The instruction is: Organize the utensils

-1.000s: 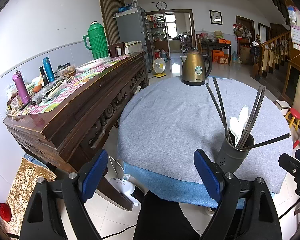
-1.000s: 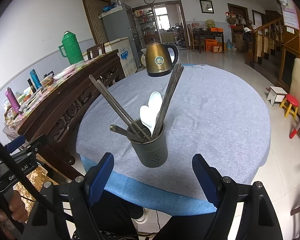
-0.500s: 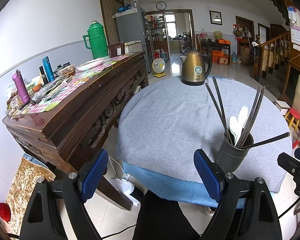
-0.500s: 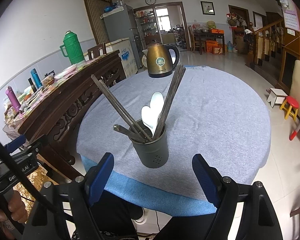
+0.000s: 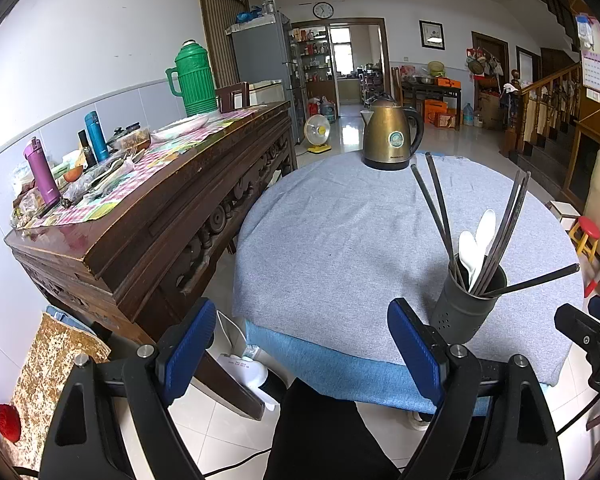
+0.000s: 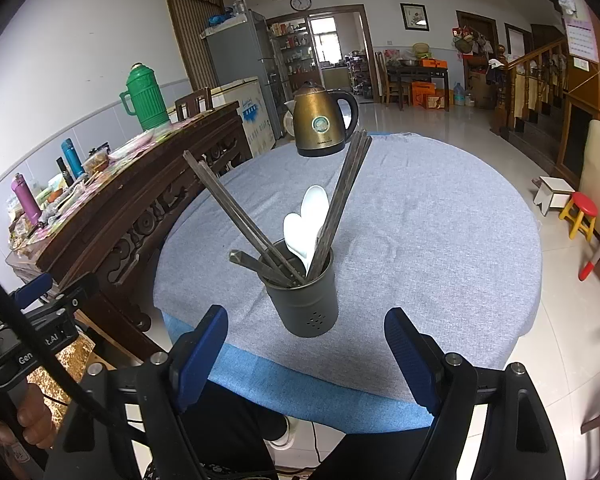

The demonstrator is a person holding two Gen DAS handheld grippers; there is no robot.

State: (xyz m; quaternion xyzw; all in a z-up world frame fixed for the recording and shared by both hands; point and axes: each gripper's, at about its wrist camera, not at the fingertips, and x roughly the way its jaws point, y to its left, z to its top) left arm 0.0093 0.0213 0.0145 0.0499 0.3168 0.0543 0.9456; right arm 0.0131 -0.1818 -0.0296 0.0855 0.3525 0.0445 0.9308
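both tools spread, empty; right view alone shows a hand (image 6: 32, 420) gripping the left tool (image 6: 40, 320).

A grey-clothed round table (image 6: 440, 220) bears a utensil holder (image 6: 306, 300) and kettle (image 6: 322, 120).

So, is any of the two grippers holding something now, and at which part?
Nothing is held. The left gripper and the right gripper both have open jaws with nothing between them; the utensil holder stands untouched on the table.
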